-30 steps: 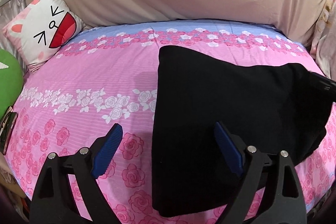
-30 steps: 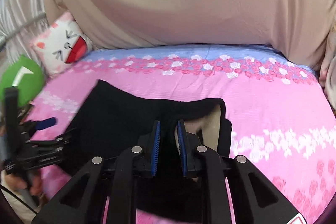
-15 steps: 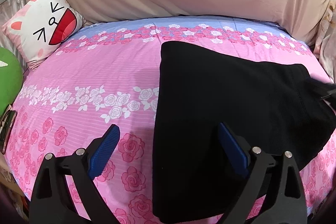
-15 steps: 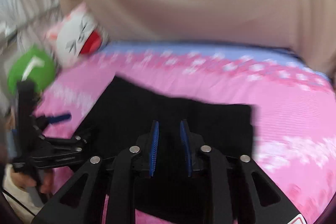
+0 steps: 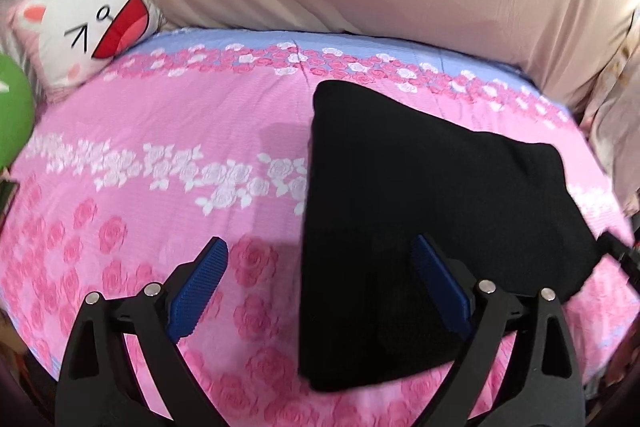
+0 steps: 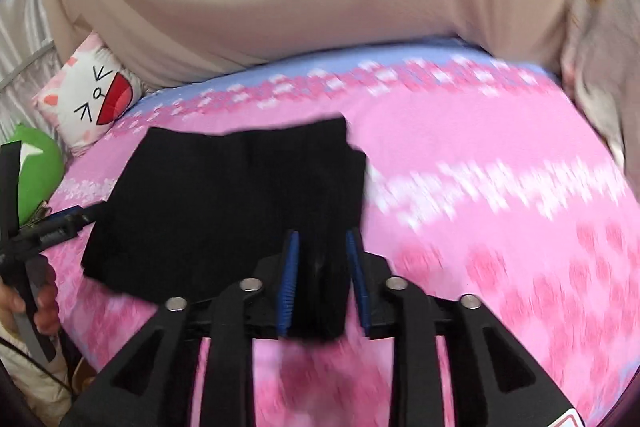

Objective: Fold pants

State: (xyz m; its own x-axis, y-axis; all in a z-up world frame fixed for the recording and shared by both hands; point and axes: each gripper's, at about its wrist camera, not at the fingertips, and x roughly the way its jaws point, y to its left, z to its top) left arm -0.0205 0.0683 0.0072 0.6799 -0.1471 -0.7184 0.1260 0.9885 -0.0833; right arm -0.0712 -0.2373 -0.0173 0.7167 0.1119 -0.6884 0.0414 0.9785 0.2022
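Flanking pants (image 5: 420, 219): cat pillow (image 5: 88, 27), seemingly green cushion (image 5: 12, 115).

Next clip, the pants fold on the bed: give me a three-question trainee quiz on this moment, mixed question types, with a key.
1. True or false: the left tool stands wide open, gripping nothing.
2. What is between the right tool's blue pads? A) pink sheet only B) an edge of the black pants C) the cat pillow
3. Fill in: the pants lie folded on the ___ floral bedsheet.

Key: 1 true; 2 B; 3 pink
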